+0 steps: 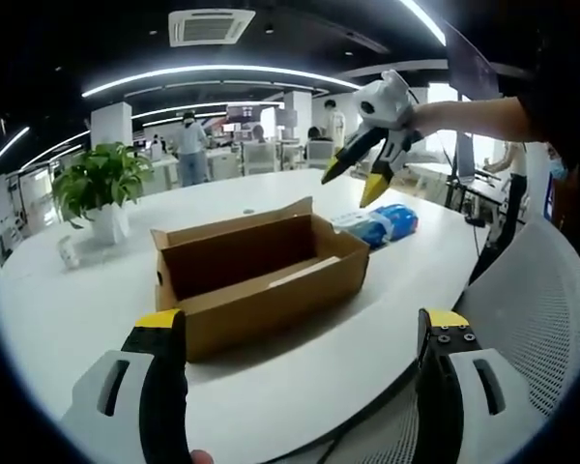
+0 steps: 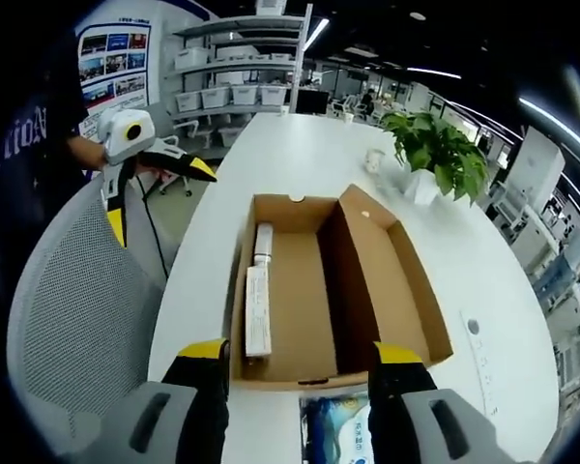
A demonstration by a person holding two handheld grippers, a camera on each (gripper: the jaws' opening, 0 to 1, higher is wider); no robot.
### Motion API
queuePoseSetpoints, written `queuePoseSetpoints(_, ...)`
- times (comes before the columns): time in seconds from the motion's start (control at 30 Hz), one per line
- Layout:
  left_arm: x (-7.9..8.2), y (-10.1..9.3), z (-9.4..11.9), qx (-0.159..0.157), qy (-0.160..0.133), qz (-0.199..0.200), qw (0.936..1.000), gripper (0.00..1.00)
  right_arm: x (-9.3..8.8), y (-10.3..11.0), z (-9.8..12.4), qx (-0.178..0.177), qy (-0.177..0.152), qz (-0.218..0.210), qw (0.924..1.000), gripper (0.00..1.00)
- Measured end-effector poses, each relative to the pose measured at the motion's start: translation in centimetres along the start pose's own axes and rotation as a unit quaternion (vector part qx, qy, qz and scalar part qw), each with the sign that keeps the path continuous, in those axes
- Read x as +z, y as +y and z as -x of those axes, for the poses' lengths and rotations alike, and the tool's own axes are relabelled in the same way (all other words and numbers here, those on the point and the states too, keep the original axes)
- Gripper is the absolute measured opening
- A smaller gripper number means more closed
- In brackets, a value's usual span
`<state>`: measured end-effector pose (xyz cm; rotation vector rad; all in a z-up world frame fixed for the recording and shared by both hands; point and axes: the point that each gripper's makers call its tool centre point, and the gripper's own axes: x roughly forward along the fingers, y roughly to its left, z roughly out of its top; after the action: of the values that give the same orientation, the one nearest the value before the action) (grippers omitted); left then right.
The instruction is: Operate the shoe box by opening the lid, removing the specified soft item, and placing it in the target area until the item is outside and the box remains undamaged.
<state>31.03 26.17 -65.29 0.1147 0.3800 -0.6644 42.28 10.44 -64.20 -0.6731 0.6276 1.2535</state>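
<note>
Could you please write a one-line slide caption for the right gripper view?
Open tongs hover above the opened shoe box, blue soft pack lying outside on the white table.

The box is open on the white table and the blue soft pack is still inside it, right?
Not quite. The box is open on the table, but the blue pack lies outside it, on the table beside one end, between the right claw's jaws in the right gripper view.

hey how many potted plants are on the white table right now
1. The potted plant stands on the white table beyond the open shoe box, near the far edge; in the right gripper view too. Others may be hidden.
</note>
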Motion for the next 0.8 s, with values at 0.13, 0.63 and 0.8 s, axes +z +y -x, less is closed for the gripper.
queuePoseSetpoints(0.13, -0.3, -0.1, 0.1, -0.004, 0.006, -0.002, 1.0, 0.99, 0.4, -0.2, -0.9, 0.004, 0.002, 0.001, 1.0, 0.55)
queuePoseSetpoints(0.63, -0.4, -0.2, 0.1, -0.009, 0.008, 0.0, 0.9999, 0.99, -0.9, 0.4, -4.7, 0.039, 0.05, 0.033, 0.9974, 0.53)
queuePoseSetpoints(0.8, -0.4, -0.1, 0.1, -0.006, 0.009, 0.001, 0.9999, 0.99, -1.7, 0.4, -5.8, 0.048, 0.068, 0.044, 0.9956, 0.52)
